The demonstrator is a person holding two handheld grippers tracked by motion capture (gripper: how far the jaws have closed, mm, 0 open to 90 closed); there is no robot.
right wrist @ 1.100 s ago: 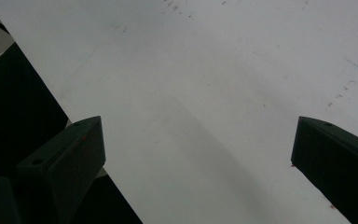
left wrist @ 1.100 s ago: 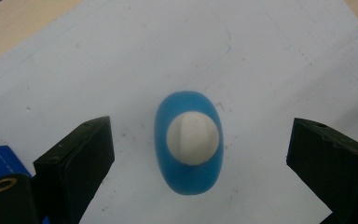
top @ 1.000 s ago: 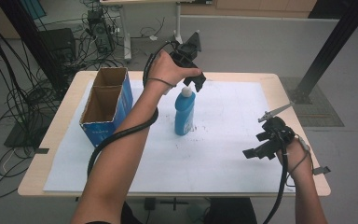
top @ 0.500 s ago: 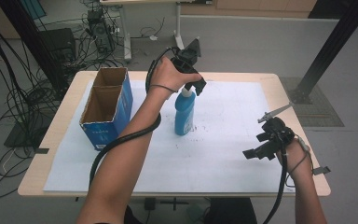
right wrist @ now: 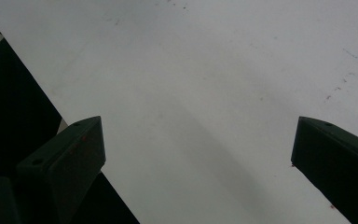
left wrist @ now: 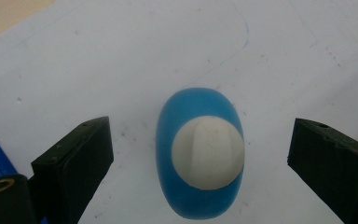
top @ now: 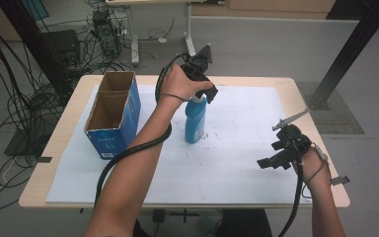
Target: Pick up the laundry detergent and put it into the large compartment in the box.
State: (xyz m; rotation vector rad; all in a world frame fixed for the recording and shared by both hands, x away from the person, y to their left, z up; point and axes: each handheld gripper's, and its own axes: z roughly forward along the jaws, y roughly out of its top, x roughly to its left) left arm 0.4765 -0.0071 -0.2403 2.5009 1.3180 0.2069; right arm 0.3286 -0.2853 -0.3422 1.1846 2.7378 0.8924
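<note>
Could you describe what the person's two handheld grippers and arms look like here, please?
Both grippers are black. The left gripper has blocky, flat-faced black jaws and a thick black cable running along the bare, sleeveless forearm. The right gripper carries a grey plate on top, and its black cable trails down beside the wrist, which wears a thin dark strap. A brass-coloured fitting shows at each gripper's base.

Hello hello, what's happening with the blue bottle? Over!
Left gripper open above blue bottle, upright, untouched. Right gripper open, idle over white sheet. Cardboard box left of bottle, apart.
</note>
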